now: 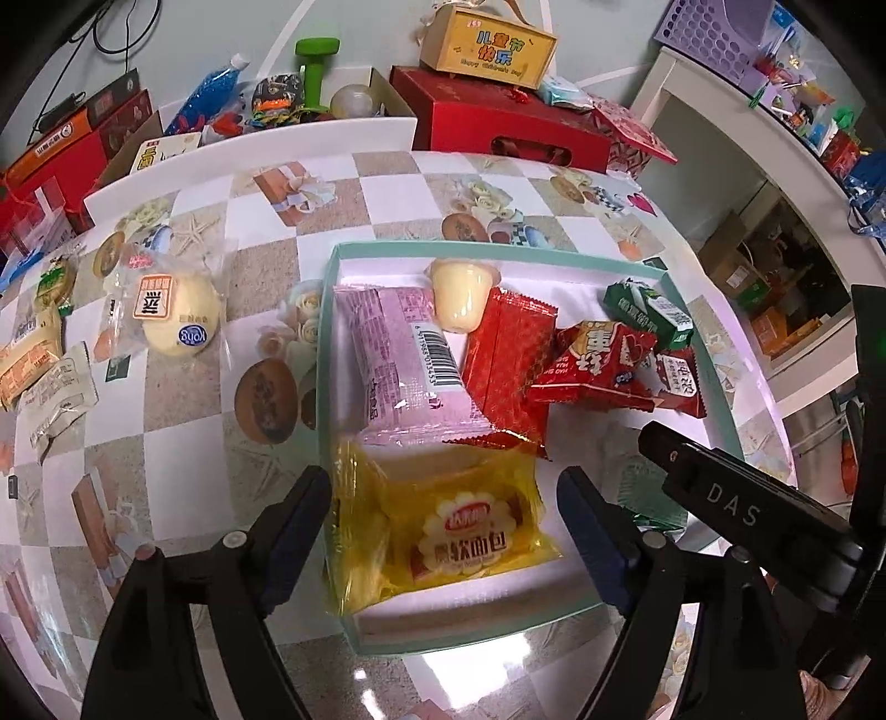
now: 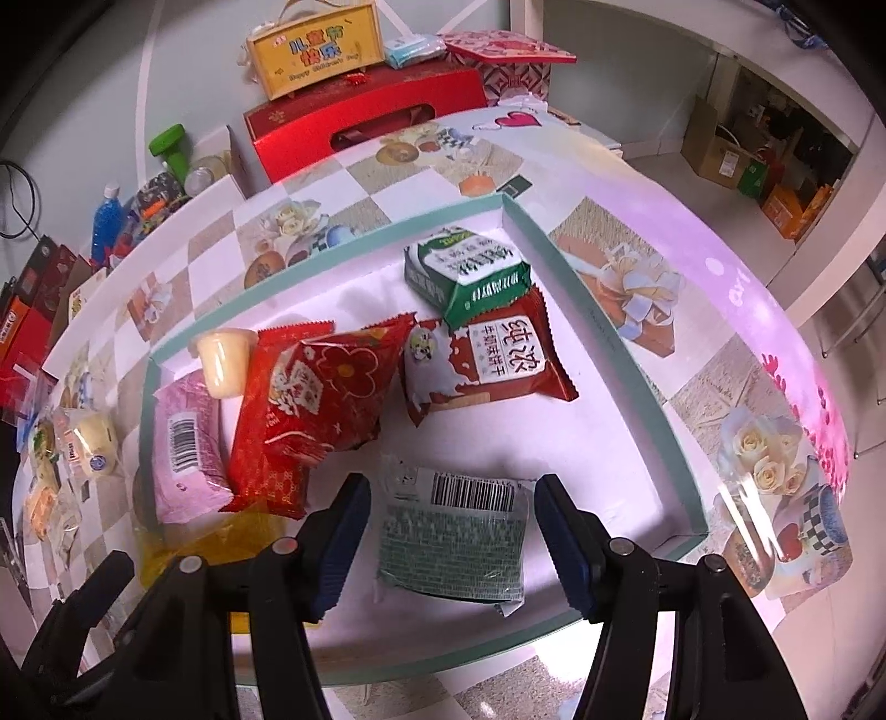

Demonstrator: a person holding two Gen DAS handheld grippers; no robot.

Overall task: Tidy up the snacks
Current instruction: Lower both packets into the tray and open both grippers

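Note:
A teal-rimmed tray (image 1: 326, 310) holds several snacks: a pink packet (image 1: 398, 360), a jelly cup (image 1: 459, 293), a red packet (image 1: 509, 365) and a green packet (image 1: 648, 313). My left gripper (image 1: 443, 531) is open over a yellow bread packet (image 1: 443, 526) that lies in the tray's near corner between the fingers. My right gripper (image 2: 451, 537) is open over a grey-green packet (image 2: 451, 543) lying barcode-up in the tray (image 2: 609, 343). Neither packet is pinched. The right gripper's body shows in the left wrist view (image 1: 736, 504).
Loose snacks lie on the table left of the tray: a round bun packet (image 1: 177, 315) and several pale packets (image 1: 50, 382). A red gift box (image 1: 498, 127) and a yellow box (image 1: 487, 50) stand beyond the far edge. A white shelf (image 1: 747, 127) is at the right.

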